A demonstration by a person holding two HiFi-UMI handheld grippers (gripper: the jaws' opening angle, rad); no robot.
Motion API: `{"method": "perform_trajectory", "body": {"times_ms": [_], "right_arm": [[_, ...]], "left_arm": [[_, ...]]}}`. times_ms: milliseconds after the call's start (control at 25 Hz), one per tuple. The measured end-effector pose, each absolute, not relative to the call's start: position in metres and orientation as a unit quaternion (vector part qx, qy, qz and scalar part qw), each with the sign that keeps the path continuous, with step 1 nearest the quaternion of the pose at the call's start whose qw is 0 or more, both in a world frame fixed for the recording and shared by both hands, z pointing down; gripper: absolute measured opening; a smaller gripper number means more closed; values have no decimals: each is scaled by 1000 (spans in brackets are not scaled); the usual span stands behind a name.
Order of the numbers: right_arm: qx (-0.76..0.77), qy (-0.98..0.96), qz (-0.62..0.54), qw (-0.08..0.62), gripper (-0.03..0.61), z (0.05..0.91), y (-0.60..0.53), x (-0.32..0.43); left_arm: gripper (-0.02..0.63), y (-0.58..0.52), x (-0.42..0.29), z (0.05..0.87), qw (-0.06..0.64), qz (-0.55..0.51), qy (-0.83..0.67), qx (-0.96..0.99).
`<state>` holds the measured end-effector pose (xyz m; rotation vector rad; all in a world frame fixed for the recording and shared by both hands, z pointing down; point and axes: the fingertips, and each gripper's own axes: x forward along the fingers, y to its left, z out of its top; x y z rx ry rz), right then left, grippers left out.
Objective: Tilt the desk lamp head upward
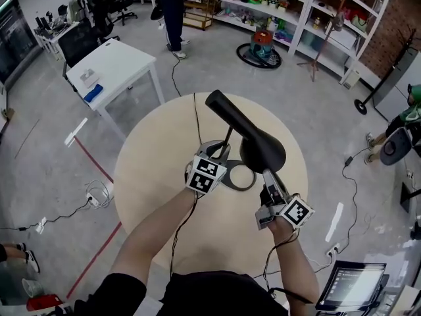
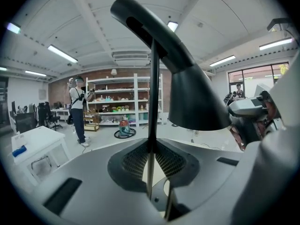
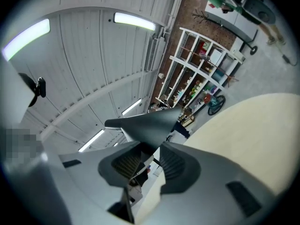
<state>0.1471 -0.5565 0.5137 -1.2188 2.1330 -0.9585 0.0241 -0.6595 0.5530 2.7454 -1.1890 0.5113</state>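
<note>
Round table (image 1: 148, 176): black desk lamp (image 1: 230, 118) stands mid-table, well clear of every edge. Lamp head (image 1: 263, 150) hangs on the right, above the base. Left gripper (image 2: 151, 161) clamped on the thin stem (image 2: 153, 93). Right gripper (image 3: 150, 156) pinches the lamp head's rim between its pads.

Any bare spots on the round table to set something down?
Free: table left side, from lamp base to rim; far right, beyond the lamp head. Crowded: centre, left gripper on the pole, right gripper on the head; the cable crosses the far middle.
</note>
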Motion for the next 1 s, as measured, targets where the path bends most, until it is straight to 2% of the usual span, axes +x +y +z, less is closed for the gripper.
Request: {"method": "perform_trajectory", "body": {"times_ms": [520,1000], "right_arm": [[-489,799,-290,193,103,460,-546,188],[-510,800,-256,186,89,427,-542,199]], "left_arm": [[52,-657,28,544,100,137,-398,902],[54,-639,-21,436,79,-7,-409,909]]}}
